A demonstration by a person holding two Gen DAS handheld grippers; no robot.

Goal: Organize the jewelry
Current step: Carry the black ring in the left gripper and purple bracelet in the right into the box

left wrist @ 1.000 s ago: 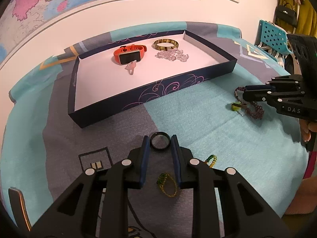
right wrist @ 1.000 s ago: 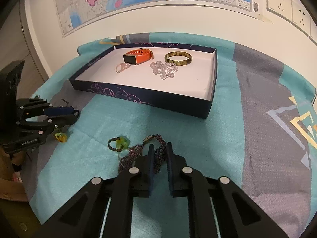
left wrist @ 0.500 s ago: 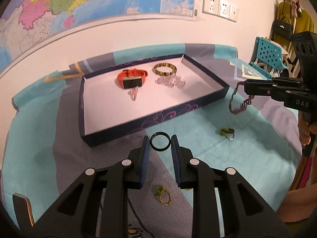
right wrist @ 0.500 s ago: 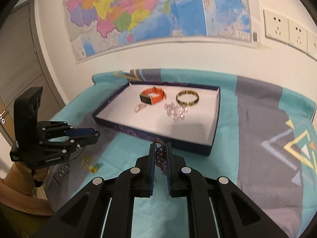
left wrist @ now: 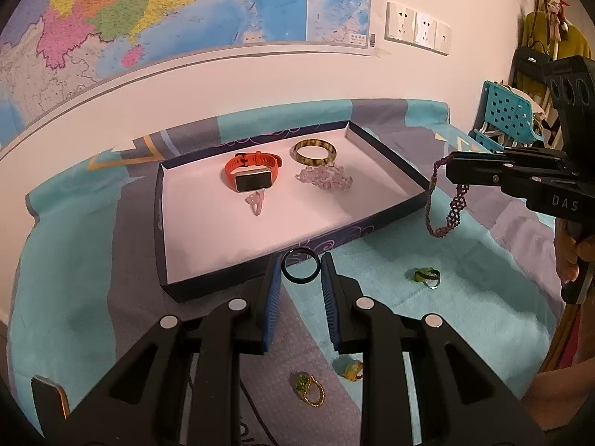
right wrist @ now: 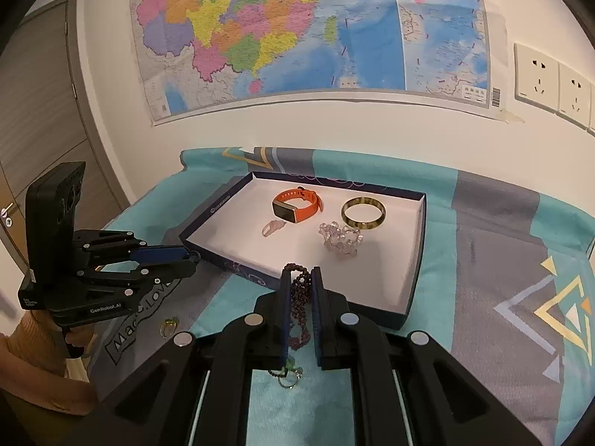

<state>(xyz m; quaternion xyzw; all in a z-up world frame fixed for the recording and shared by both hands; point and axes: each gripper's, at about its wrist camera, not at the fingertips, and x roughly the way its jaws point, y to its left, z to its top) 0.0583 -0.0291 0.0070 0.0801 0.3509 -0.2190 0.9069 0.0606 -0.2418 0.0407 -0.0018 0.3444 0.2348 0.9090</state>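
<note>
Two grippers are up in the air over a bed with a teal and grey blanket point(left wrist: 465, 297). The left gripper point(left wrist: 300, 271) holds a thin black ring point(left wrist: 300, 264) pinched between its blue pads. The ring sits just in front of the near wall of the dark blue box tray point(left wrist: 260, 271). The right gripper point(right wrist: 300, 286) is closed tight on a purple beaded bracelet point(right wrist: 300, 297). In the left wrist view the bracelet point(left wrist: 444, 200) hangs down in a loop, just past the right corner of the tray and above the blanket.

Inside the tray are four things, all near the far wall. There is an orange smartwatch point(left wrist: 251, 174), a brown and gold bangle point(left wrist: 315, 151), a pile of clear crystal beads point(left wrist: 324, 180) and a small pink crystal piece point(left wrist: 256, 200). The beads touch the bangle. The pink piece is just in front of the watch. The near half of the tray floor is bare white, and so is the left side. The tray walls are low and stand straight up.

On the blanket, a green ring with a dark band point(left wrist: 425, 277) lies to the right of the left gripper, apart from the tray. A gold ring with a green stone point(left wrist: 308, 390) and a small yellow-green piece point(left wrist: 347, 368) lie close under the left gripper's fingers. A big map point(right wrist: 297, 29) hangs on the wall behind.
</note>
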